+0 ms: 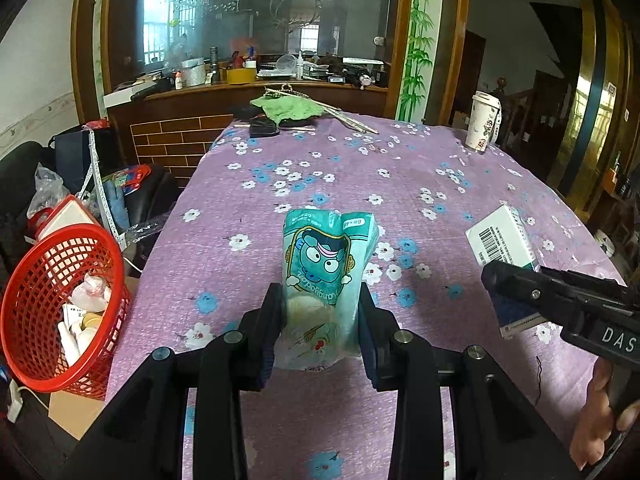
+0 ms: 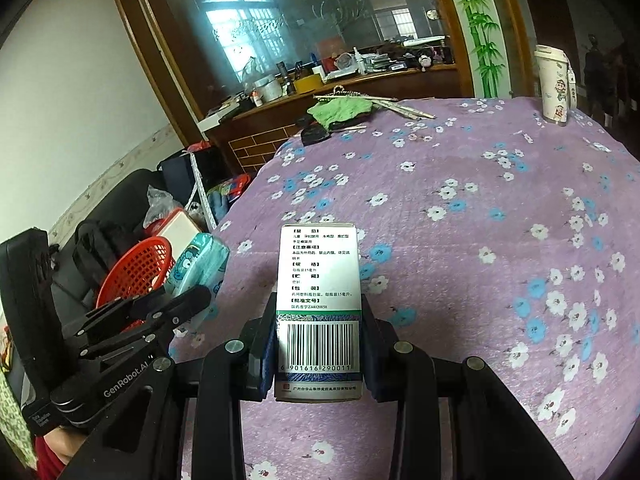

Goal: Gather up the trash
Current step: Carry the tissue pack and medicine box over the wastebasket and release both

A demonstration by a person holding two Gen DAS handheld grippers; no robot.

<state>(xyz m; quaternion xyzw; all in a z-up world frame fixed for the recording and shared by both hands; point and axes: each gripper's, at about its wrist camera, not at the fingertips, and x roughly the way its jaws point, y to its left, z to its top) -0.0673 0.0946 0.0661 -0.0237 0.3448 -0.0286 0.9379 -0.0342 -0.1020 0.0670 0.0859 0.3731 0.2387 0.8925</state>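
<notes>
My left gripper (image 1: 320,300) is shut on a teal tissue packet (image 1: 326,264) with a cartoon face, held above the purple flowered tablecloth (image 1: 360,168). My right gripper (image 2: 320,312) is shut on a white medicine box (image 2: 318,300) with a barcode, also held above the cloth. In the left wrist view the box (image 1: 502,240) and the right gripper (image 1: 516,280) show at the right edge. From the right wrist view the packet (image 2: 200,264) and left gripper (image 2: 180,304) appear at the left. A red mesh basket (image 1: 60,300) holding several pieces of trash sits beside the table's left edge.
A white lidded cup (image 1: 484,124) stands at the table's far right. A green cloth (image 1: 292,106), dark items and sticks lie at the far end. Left of the table are a black chair (image 1: 148,196), bags, and a cardboard box (image 1: 76,412) under the basket. A cluttered wooden counter (image 1: 248,88) stands behind.
</notes>
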